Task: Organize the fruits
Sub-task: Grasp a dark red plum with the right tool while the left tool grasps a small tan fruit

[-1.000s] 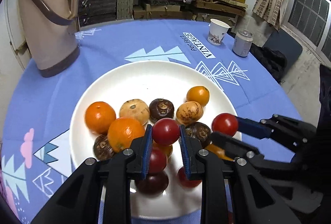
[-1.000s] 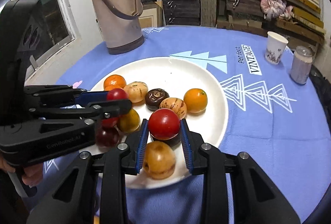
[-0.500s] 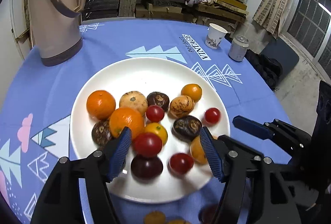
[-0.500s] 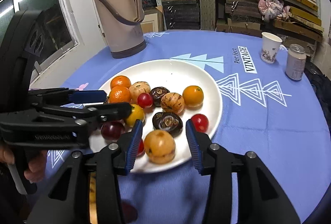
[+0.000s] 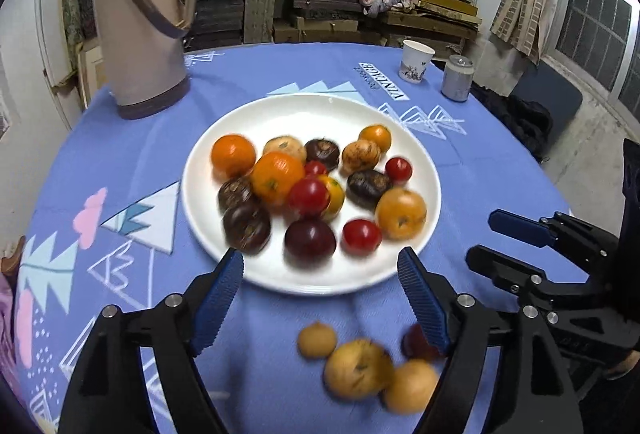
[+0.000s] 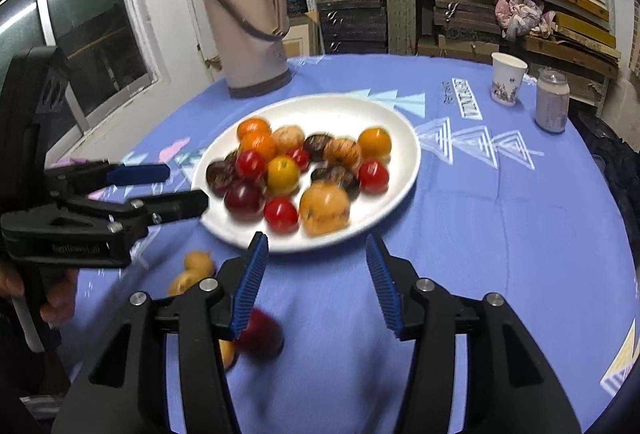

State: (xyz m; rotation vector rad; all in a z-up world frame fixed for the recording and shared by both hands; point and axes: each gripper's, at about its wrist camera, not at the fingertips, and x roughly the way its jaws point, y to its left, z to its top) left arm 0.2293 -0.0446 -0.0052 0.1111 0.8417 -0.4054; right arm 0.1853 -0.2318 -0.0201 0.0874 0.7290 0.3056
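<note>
A white plate [image 5: 304, 105] [image 6: 404, 137] on the blue tablecloth holds several fruits: oranges [image 5: 233, 155], red tomatoes [image 5: 361, 235], dark and tan round fruits. My left gripper [image 5: 320, 284] is open and empty, just in front of the plate's near rim. My right gripper [image 6: 316, 266] is open and empty, also short of the near rim. Loose tan fruits [image 5: 358, 368] and a dark red fruit [image 6: 260, 334] lie on the cloth near me. The right gripper shows in the left wrist view [image 5: 496, 240], the left one in the right wrist view [image 6: 176, 185].
A tall beige thermos jug [image 5: 140, 17] [image 6: 248, 17] stands at the back left. A paper cup [image 5: 416, 61] [image 6: 506, 77] and a can [image 5: 456, 77] [image 6: 552, 99] stand at the back right. Shelves of boxes lie behind the table.
Both grippers let go of their red tomatoes onto the plate, opened wide and pulled back toward me. Loose fruits on the cloth near me came into view.
</note>
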